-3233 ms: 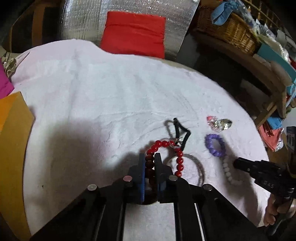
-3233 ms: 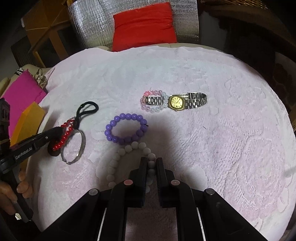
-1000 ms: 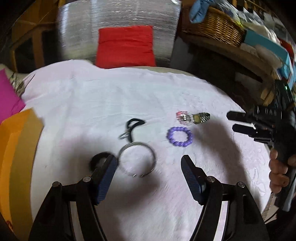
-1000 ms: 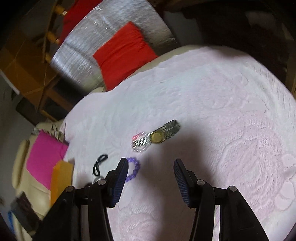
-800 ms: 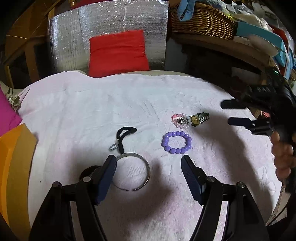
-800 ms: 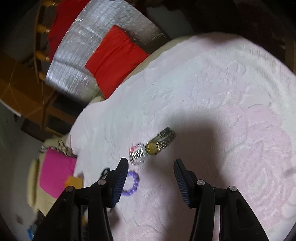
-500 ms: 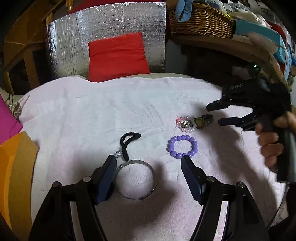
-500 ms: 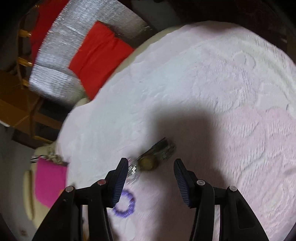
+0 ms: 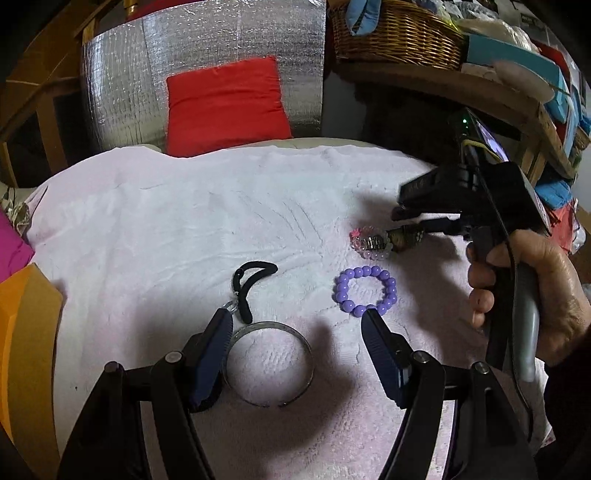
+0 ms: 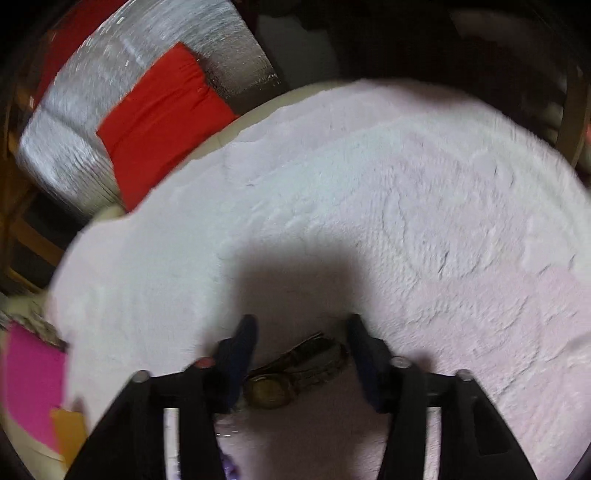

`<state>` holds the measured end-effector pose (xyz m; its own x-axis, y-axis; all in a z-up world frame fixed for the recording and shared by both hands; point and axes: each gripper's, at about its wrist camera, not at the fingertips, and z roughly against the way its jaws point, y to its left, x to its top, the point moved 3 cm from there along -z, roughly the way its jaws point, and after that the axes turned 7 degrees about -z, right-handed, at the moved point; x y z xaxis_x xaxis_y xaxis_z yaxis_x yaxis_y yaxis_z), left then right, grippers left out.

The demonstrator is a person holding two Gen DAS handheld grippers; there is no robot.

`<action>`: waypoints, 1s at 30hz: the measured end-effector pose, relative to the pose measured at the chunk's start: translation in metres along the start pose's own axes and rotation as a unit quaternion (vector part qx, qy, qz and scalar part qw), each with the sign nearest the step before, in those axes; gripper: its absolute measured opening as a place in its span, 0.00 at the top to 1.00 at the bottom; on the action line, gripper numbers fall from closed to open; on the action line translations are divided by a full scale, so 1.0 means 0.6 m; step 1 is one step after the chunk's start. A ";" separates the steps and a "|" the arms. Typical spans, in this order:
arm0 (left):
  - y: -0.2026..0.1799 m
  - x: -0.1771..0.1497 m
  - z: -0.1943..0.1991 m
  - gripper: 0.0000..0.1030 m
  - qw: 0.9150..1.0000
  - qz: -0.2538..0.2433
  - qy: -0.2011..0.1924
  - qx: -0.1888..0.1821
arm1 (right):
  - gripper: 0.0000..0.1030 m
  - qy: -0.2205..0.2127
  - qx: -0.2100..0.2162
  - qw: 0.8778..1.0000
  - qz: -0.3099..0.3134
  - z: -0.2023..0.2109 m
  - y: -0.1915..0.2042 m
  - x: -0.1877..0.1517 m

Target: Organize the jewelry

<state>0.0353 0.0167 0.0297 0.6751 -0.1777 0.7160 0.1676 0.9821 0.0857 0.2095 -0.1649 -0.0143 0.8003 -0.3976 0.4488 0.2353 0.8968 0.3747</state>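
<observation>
Wicker basket (image 9: pixel 397 35) holding blue cloth (image 9: pixel 364 16), on shelf (image 9: pixel 461 79)

The left wrist view looks forward and down across the towel-covered bench (image 9: pixel 184 206) from its near edge, facing the red cushion (image 9: pixel 225 103) at 12 o'clock. The right wrist view sits much lower, close over the watch (image 10: pixel 291 373), blurred, tilted so the cushion lies at 10 o'clock. Both views share towel, cushion and watch.
</observation>
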 end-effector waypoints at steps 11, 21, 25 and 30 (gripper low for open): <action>0.047 -0.008 -0.006 0.29 0.998 0.060 0.014 -0.003 | 0.90 0.100 0.074 0.992 0.004 0.014 -0.063 -0.011; 0.067 -0.012 0.012 0.29 0.997 0.079 0.011 0.008 | 0.80 0.082 0.117 0.988 0.049 0.095 -0.087 -0.014; 0.064 -0.016 0.009 0.29 0.997 0.072 0.017 0.005 | 0.42 0.048 0.120 0.989 0.066 0.086 -0.080 0.003; 0.060 -0.019 0.007 0.29 0.998 0.062 0.025 -0.002 | 0.43 0.067 0.122 0.985 0.101 0.051 -0.056 -0.004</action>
<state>0.0304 0.0546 0.0275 0.7252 -0.0576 0.6862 0.0829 0.9965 -0.0040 0.1828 -0.2000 -0.0030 0.8864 -0.1722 0.4298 -0.0630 0.8748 0.4804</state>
